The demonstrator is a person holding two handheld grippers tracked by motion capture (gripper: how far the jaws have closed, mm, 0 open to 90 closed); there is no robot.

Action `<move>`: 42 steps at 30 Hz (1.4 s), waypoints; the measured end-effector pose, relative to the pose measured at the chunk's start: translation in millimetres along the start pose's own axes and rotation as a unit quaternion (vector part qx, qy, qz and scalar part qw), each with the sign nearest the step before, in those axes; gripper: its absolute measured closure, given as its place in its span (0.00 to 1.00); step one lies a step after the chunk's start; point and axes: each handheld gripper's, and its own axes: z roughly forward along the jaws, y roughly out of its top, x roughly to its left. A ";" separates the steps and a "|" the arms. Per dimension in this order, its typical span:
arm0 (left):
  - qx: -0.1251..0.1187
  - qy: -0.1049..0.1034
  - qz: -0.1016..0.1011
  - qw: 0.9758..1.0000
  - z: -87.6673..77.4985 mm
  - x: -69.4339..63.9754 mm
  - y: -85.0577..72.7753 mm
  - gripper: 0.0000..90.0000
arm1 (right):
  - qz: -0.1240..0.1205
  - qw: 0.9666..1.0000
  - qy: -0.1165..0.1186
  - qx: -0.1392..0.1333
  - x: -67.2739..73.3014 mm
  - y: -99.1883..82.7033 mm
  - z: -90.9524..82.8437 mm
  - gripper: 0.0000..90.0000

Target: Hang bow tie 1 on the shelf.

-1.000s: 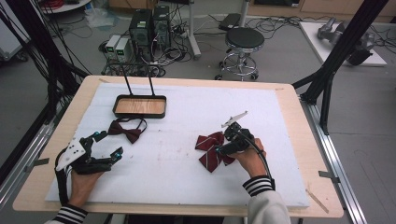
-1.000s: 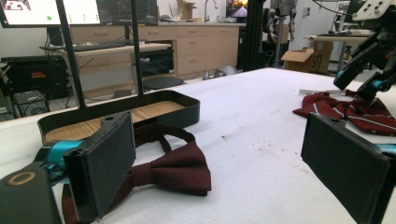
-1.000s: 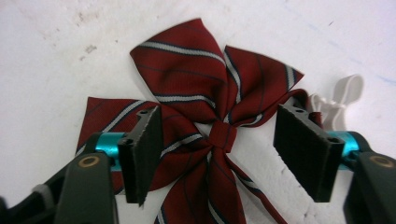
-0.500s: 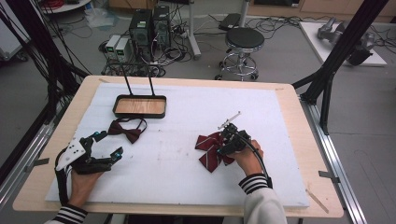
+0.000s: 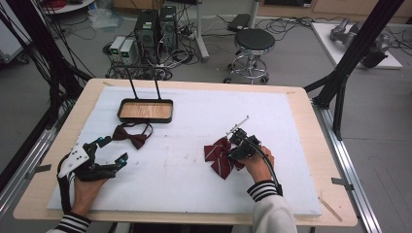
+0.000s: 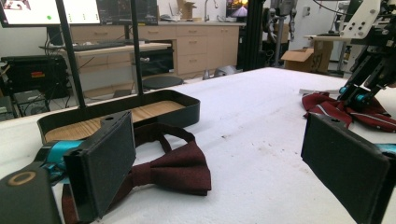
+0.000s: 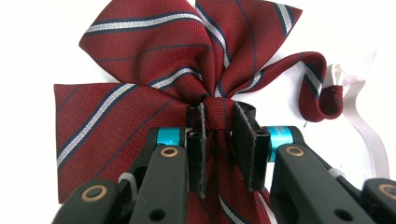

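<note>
A dark red striped bow tie (image 5: 217, 156) (image 7: 154, 60) lies on the white mat, right of centre. My right gripper (image 5: 235, 150) (image 7: 223, 140) points down at it. Its jaws have just been closing, and the pads now pinch the tie's centre knot. A white elastic strap (image 7: 369, 130) trails from the tie. A plain maroon bow tie (image 5: 132, 134) (image 6: 173, 170) lies at the left, just ahead of my left gripper (image 5: 113, 149) (image 6: 224, 168). That gripper rests low on the mat, open wide with nothing between its pads. In the left gripper view the right gripper (image 6: 359, 95) stands on the striped tie (image 6: 327, 106).
A black tray (image 5: 145, 103) (image 6: 187, 109) with a wooden floor and two upright black rods stands at the back left of the mat. Black frame posts flank the table. A stool (image 5: 254, 41) and computer boxes sit on the floor behind.
The right gripper has tipped down onto the striped bow tie and its jaws have closed on the knot. The left hand and the maroon bow tie have not moved.
</note>
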 end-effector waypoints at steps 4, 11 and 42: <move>0.000 0.000 0.000 1.000 0.0 0.1 0.0 0.12 | -0.015 1.000 -0.010 -0.010 2.7 1.1 -2.4 0.84; 0.002 0.001 0.004 1.000 0.3 -1.1 0.2 0.12 | -0.031 0.999 -0.007 -0.036 4.6 2.3 -7.5 0.84; 0.011 -0.050 -0.009 0.999 13.2 6.4 43.6 0.12 | -0.164 0.959 0.026 -0.229 31.4 22.9 -30.6 0.84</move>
